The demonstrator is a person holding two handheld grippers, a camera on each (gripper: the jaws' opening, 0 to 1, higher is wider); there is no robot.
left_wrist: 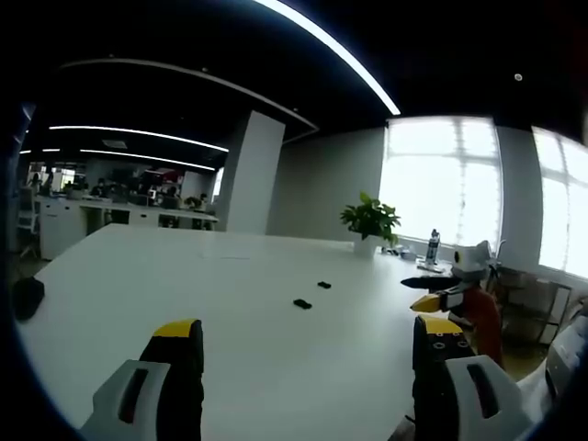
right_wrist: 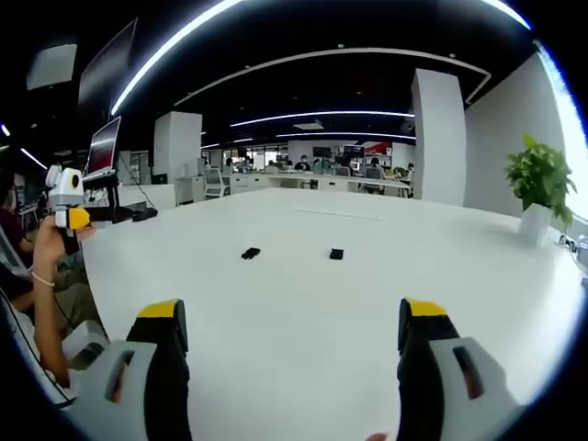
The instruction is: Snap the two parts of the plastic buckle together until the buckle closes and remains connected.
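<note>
Two small black buckle parts lie apart on the white table (left_wrist: pixel 138 294). In the left gripper view one part (left_wrist: pixel 302 303) is nearer and the other (left_wrist: pixel 324 285) lies just beyond it. In the right gripper view they lie side by side, one to the left (right_wrist: pixel 250 253) and one to the right (right_wrist: pixel 336 254). My left gripper (left_wrist: pixel 309 328) is open and empty, well short of the parts. My right gripper (right_wrist: pixel 294 310) is open and empty too, with bare table between it and the parts. Each gripper also shows in the other's view: the right gripper (left_wrist: pixel 439 292) and the left gripper (right_wrist: pixel 92 217).
A potted plant (left_wrist: pixel 370 223) stands near the table's far edge by the windows, with a bottle (left_wrist: pixel 432 246) beside it. A dark object (left_wrist: pixel 28 296) sits at the table's left edge. A person's hand (right_wrist: pixel 50 246) and arm show at the left. Office desks stand behind.
</note>
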